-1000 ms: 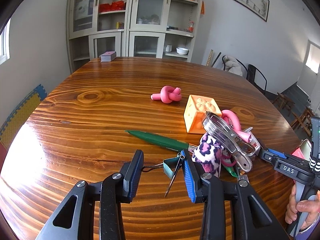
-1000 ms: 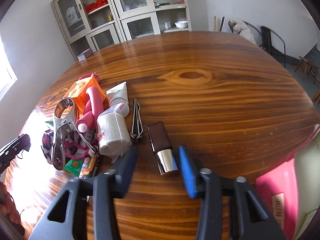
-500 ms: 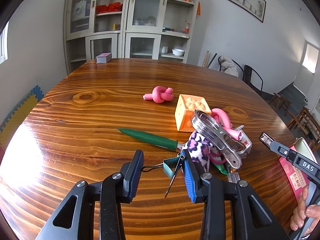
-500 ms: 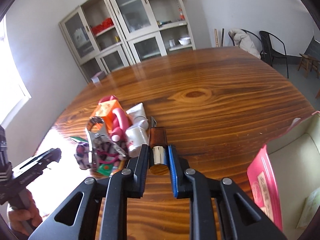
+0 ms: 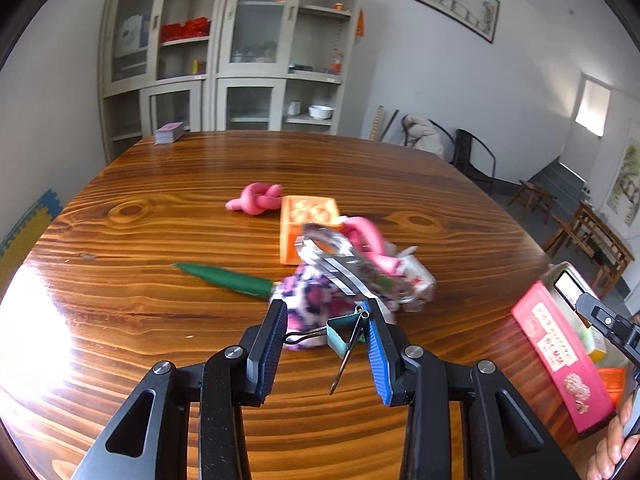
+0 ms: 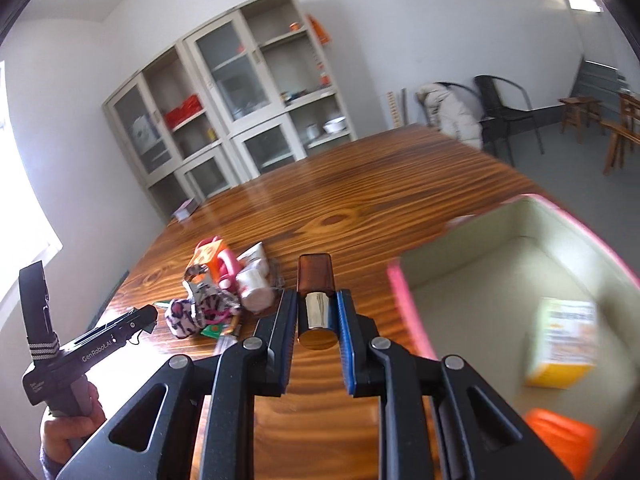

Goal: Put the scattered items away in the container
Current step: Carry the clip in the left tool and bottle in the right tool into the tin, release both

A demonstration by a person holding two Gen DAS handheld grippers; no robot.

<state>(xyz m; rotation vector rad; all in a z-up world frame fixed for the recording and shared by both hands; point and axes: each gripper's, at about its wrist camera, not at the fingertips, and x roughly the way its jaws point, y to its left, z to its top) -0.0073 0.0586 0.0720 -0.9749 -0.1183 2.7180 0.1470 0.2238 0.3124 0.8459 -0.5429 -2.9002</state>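
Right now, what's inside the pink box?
In the right wrist view, the pink box holds a white-and-yellow carton and an orange item on its pale floor. The near corner is covered by the right gripper, which is shut on the brown bottle.

bright window glare, motion blur

My wood tabletop (image 5: 160, 248) carries a pink knot (image 5: 258, 199), orange block (image 5: 306, 228), green pen (image 5: 230, 279), leopard pouch etc. (image 5: 310, 300) in a heap; pink box (image 5: 560, 358) at edge, card deck (image 5: 169, 133) far end.
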